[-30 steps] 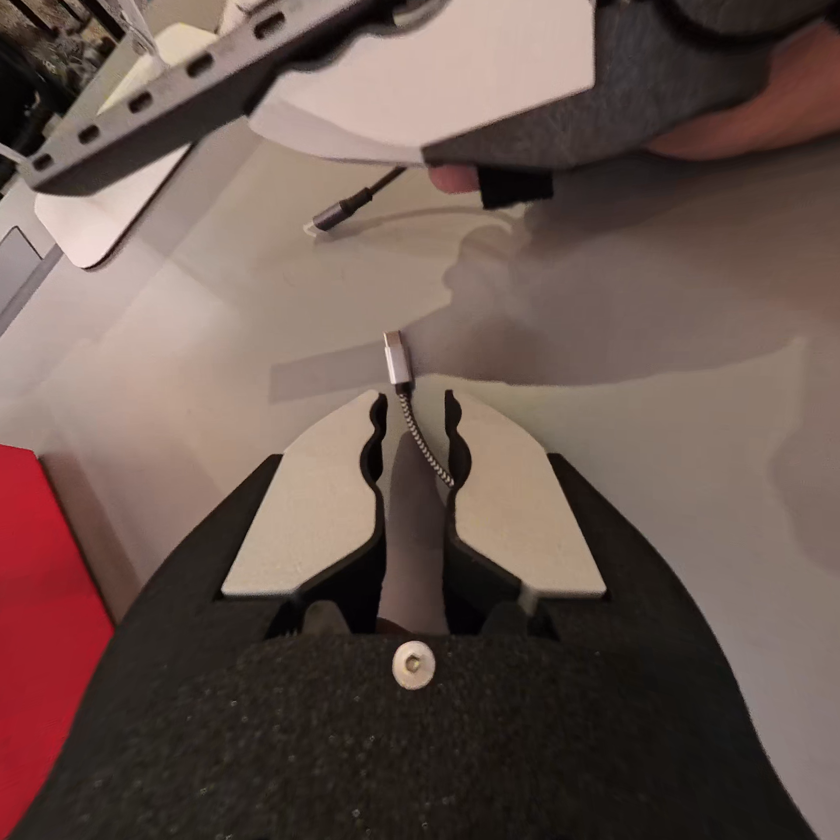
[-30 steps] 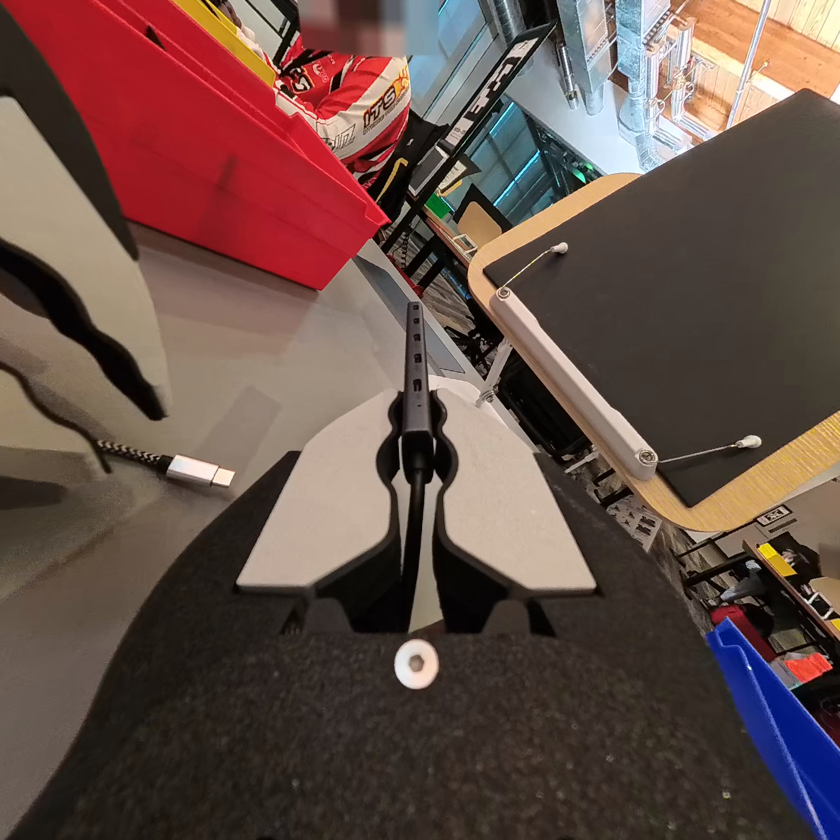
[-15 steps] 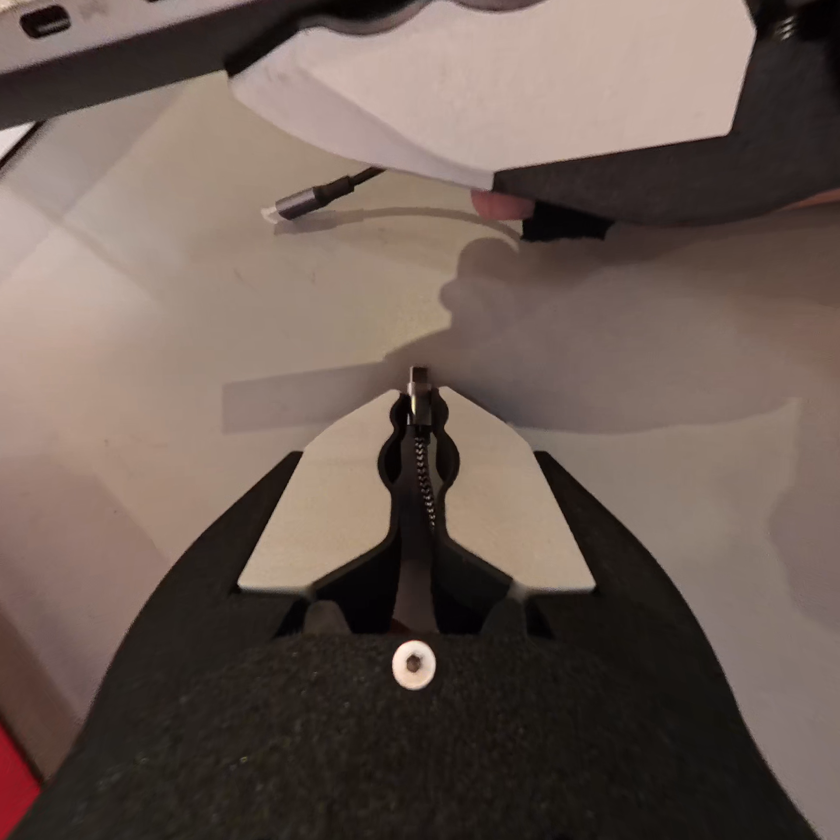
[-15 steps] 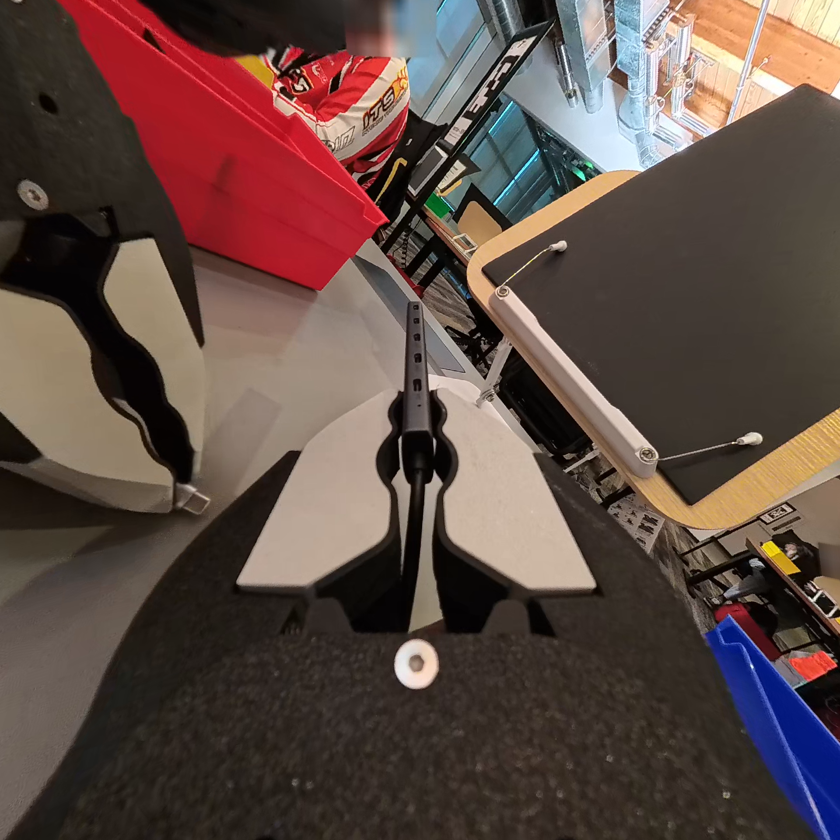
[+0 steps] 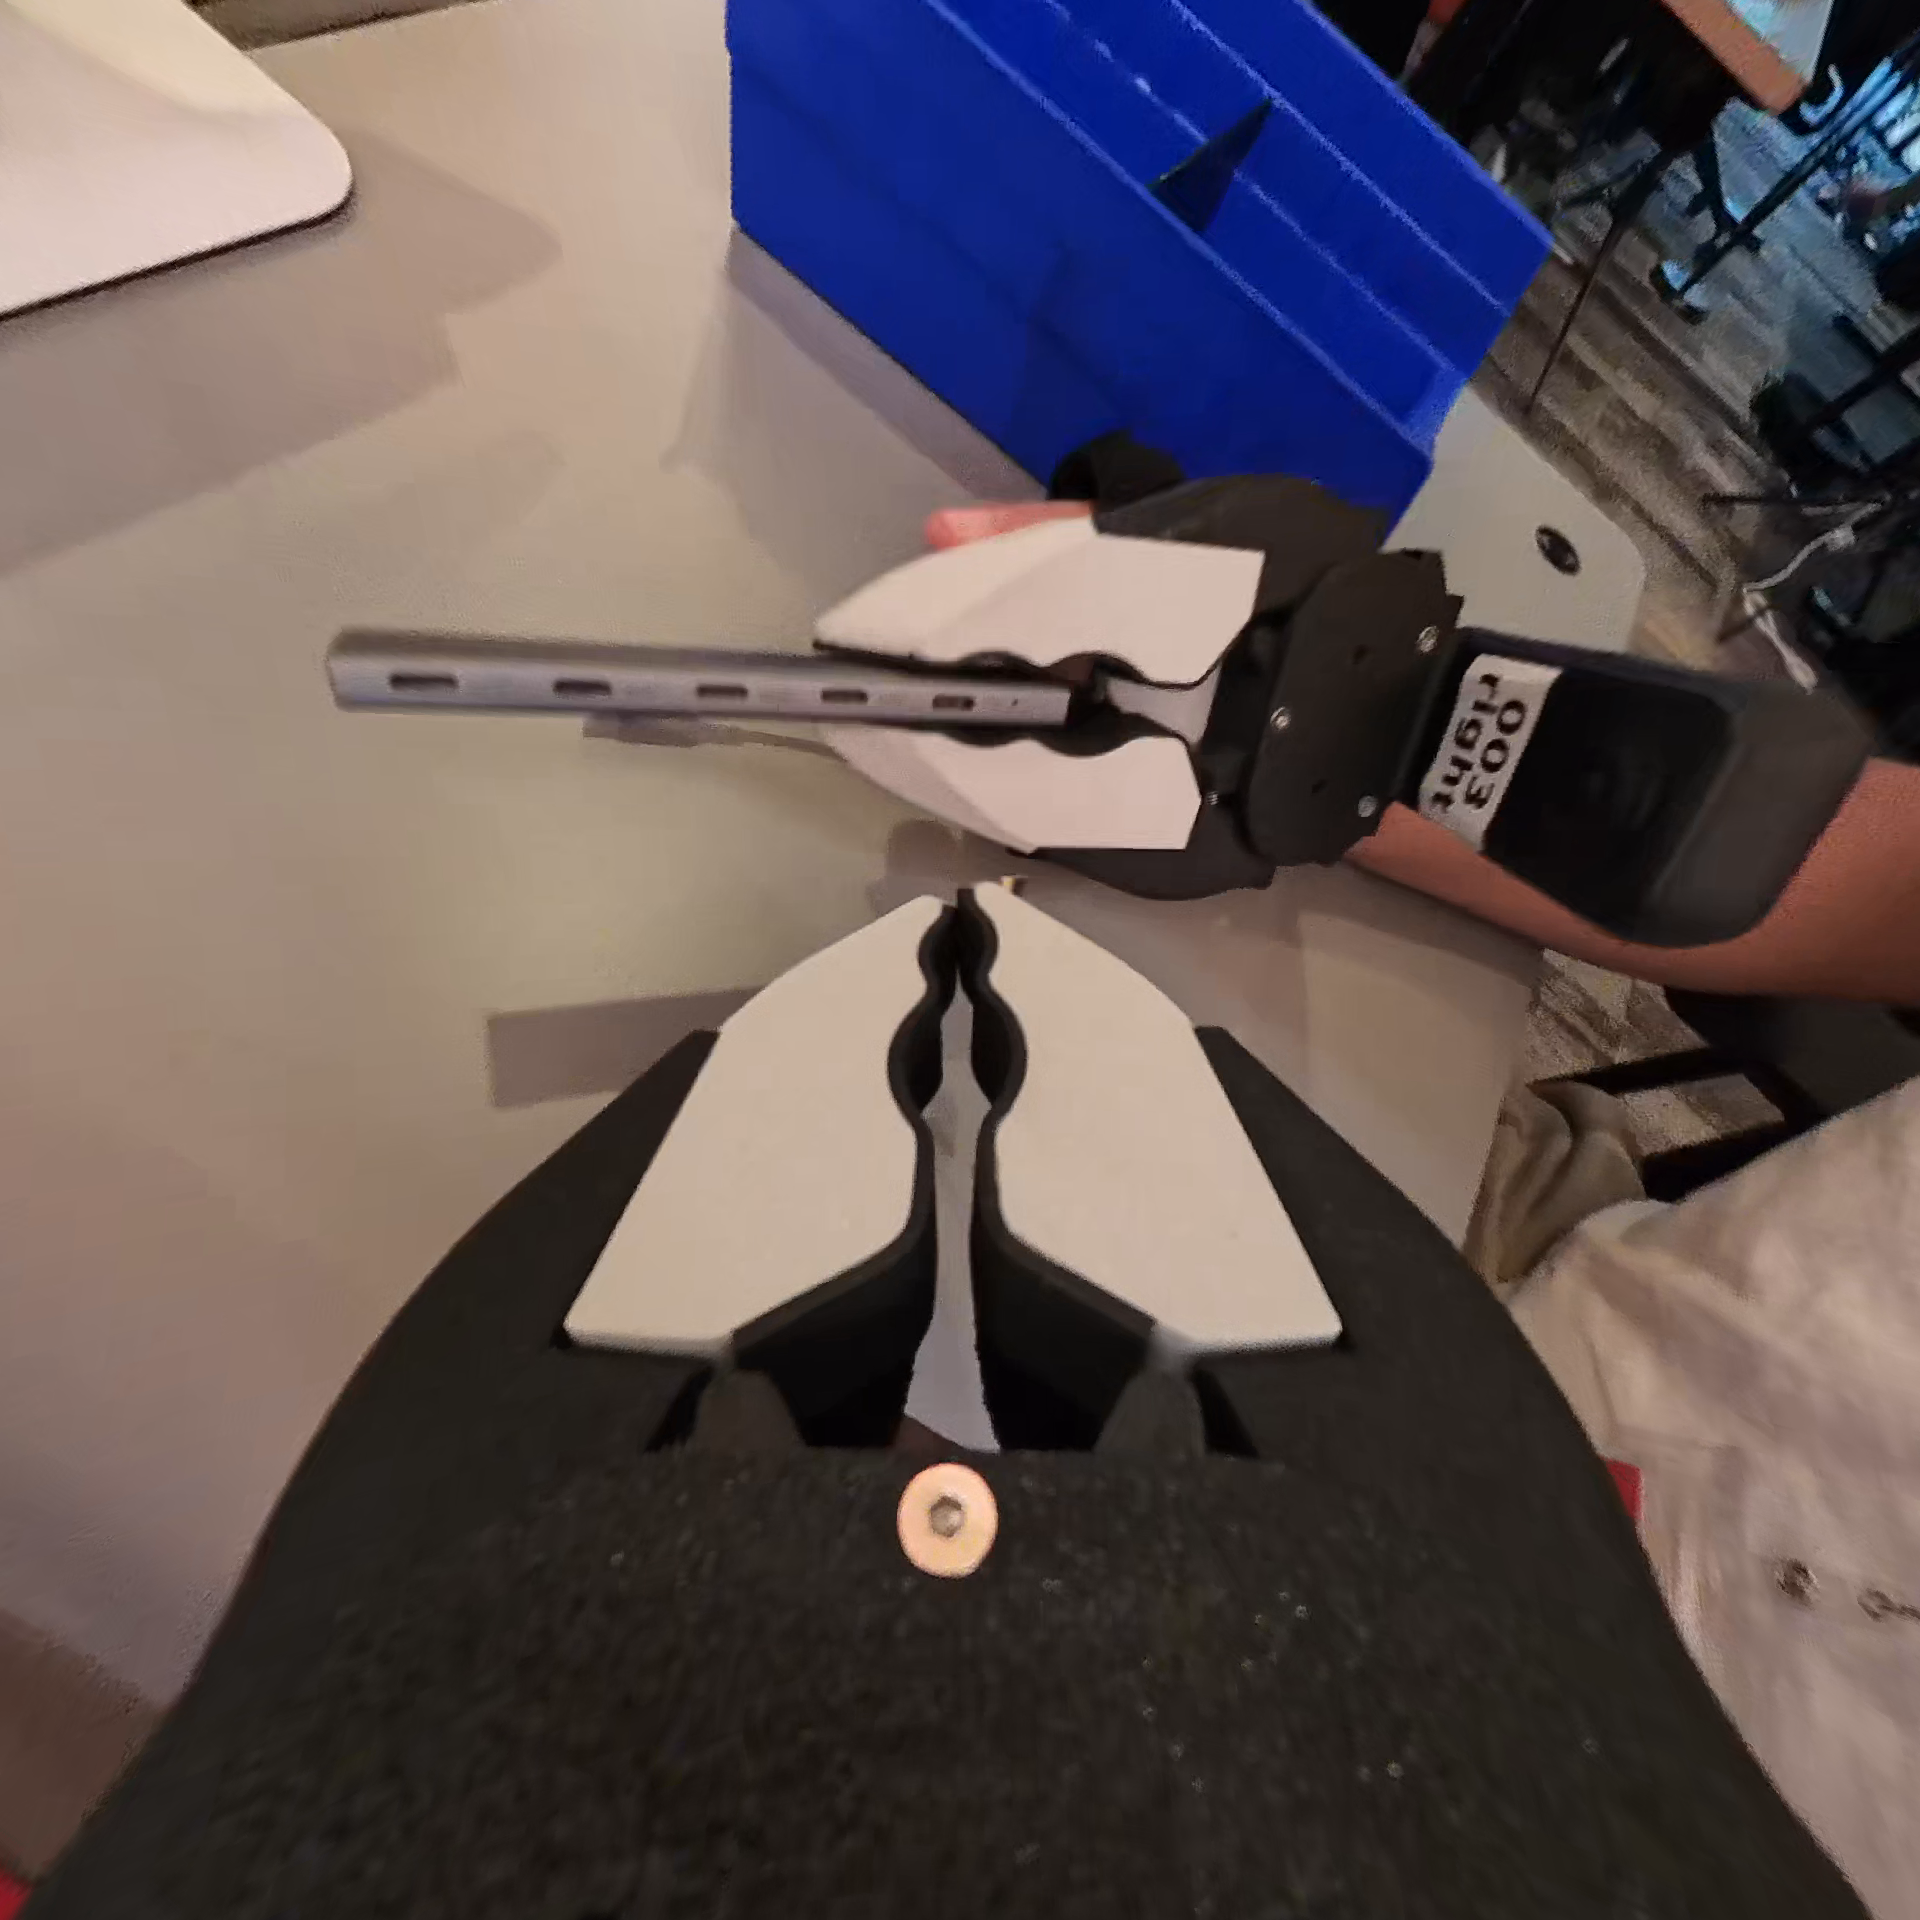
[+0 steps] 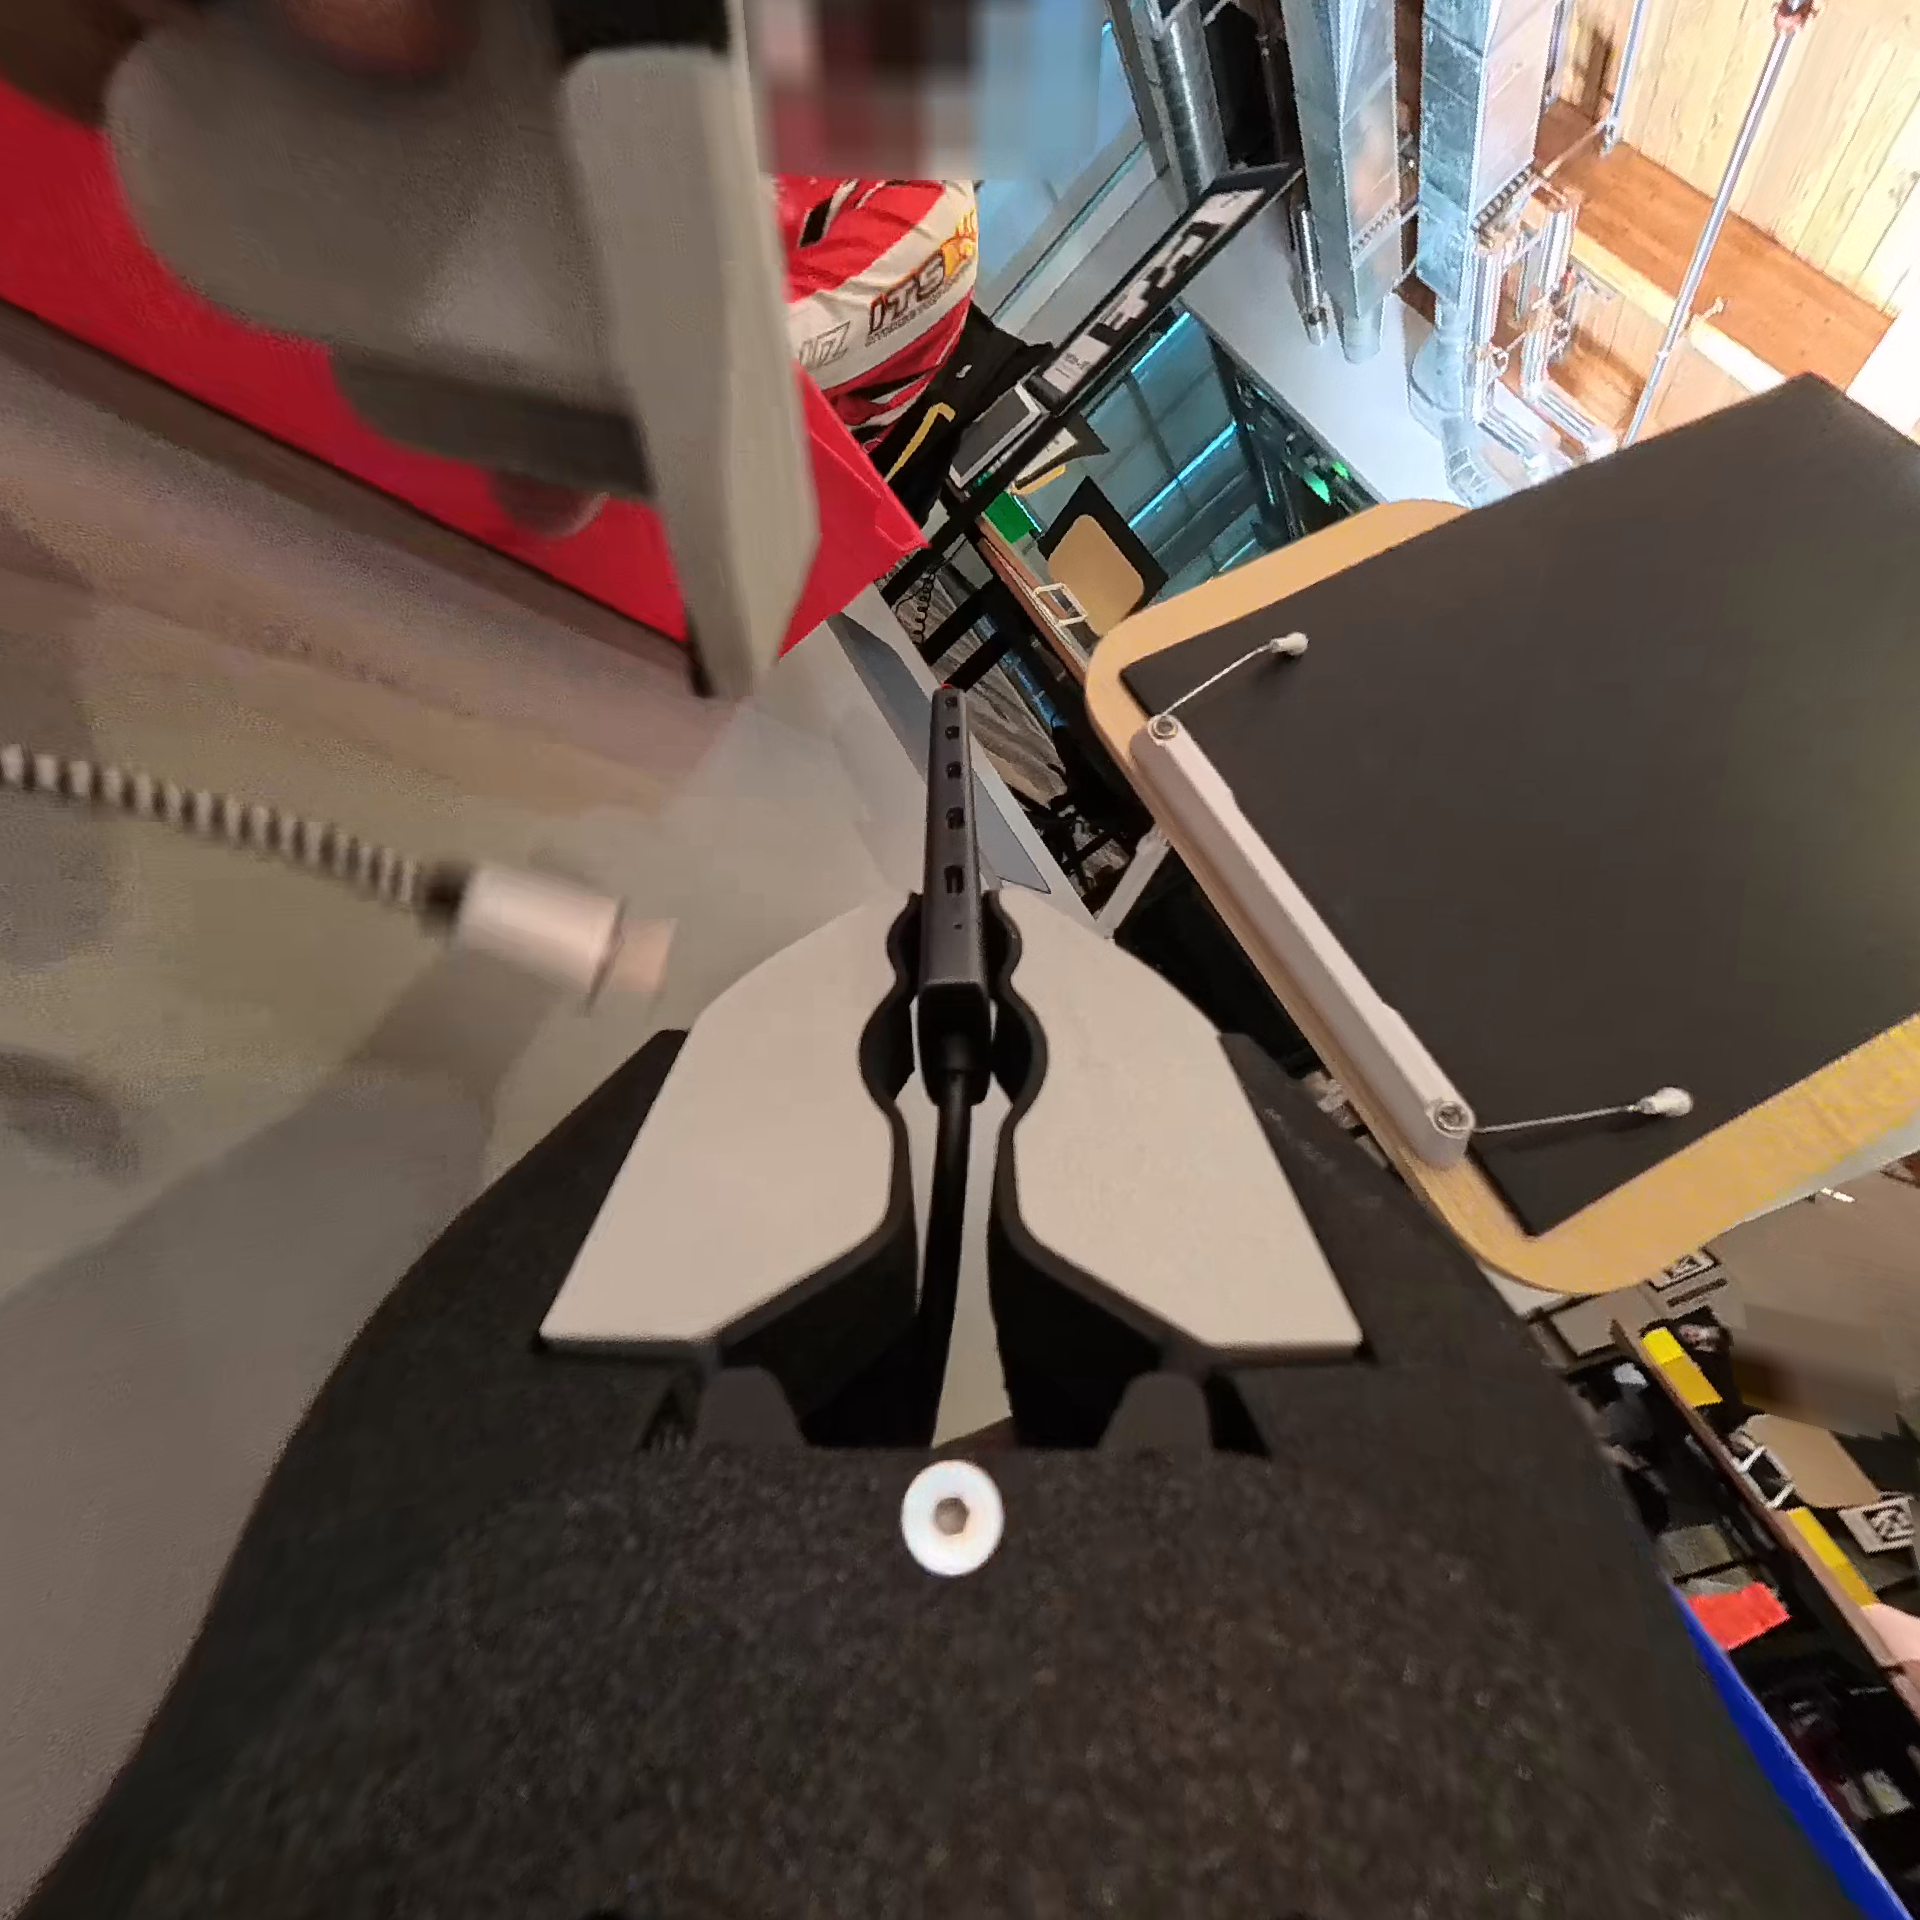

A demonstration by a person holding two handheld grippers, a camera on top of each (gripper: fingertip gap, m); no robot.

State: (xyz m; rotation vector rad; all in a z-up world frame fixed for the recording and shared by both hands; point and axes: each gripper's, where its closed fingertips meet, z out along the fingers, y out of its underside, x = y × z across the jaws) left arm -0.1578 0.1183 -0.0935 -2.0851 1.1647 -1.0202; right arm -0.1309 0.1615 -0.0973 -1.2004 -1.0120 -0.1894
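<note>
The right claw [image 6: 951, 925] is clamped on a slim grey hub [image 5: 686, 691]; the left claw [image 5: 961, 914] is pinched around a braided cable's silver plug [image 6: 540, 925], above the tabletop [image 5: 312, 883].

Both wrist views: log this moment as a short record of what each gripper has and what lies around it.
left gripper: jaws shut, nothing seen between them
right gripper: shut on hub, which sticks out past the tips
hub: grey bar with a row of ports along its edge and a black cord out the back
plug: silver, on braided cable, blurred, looks apart from both grippers
around: table, blue bin, red bin
</note>
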